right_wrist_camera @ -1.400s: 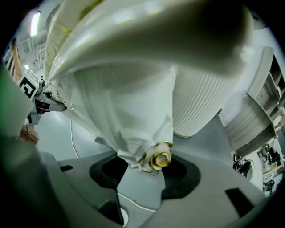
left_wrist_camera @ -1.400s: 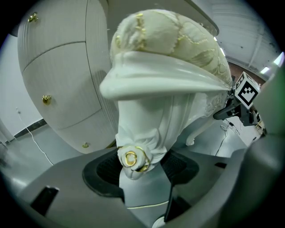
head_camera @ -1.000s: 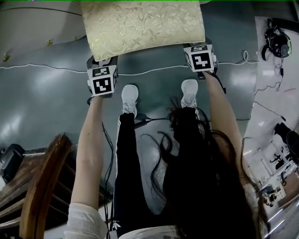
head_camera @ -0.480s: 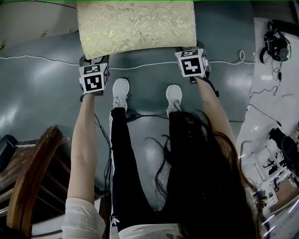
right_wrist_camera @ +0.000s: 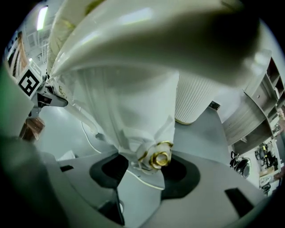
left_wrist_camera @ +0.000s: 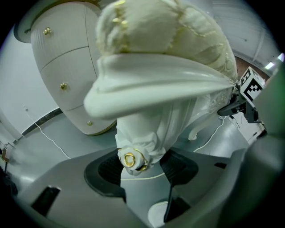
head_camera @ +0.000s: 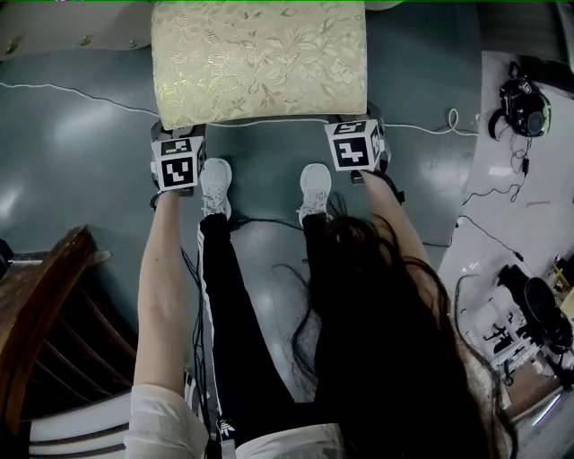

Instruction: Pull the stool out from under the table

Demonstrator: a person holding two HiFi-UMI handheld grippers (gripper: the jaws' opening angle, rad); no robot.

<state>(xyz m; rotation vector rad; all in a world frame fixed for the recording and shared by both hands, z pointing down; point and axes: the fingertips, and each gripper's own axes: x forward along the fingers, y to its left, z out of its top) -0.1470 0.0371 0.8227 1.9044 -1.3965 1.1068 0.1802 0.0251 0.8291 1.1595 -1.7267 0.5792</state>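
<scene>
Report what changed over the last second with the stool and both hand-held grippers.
The stool slid toward the person, farther out from the white table; its near edge now reaches the floor cable, which it earlier stopped short of. Unchanged: the left hand-held gripper and the right hand-held gripper each stay clamped on a front leg of the stool; nothing was let go.

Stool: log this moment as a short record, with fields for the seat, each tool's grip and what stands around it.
seat: stool, pale gold-patterned cushion, upright on grey floor
left tool: closed on a white stool leg at its gold rosette
right tool: closed on the other near leg
person: stands just behind, shoes between the tools
nearby: white cabinet beyond the stool; wooden chair at the person's left
</scene>
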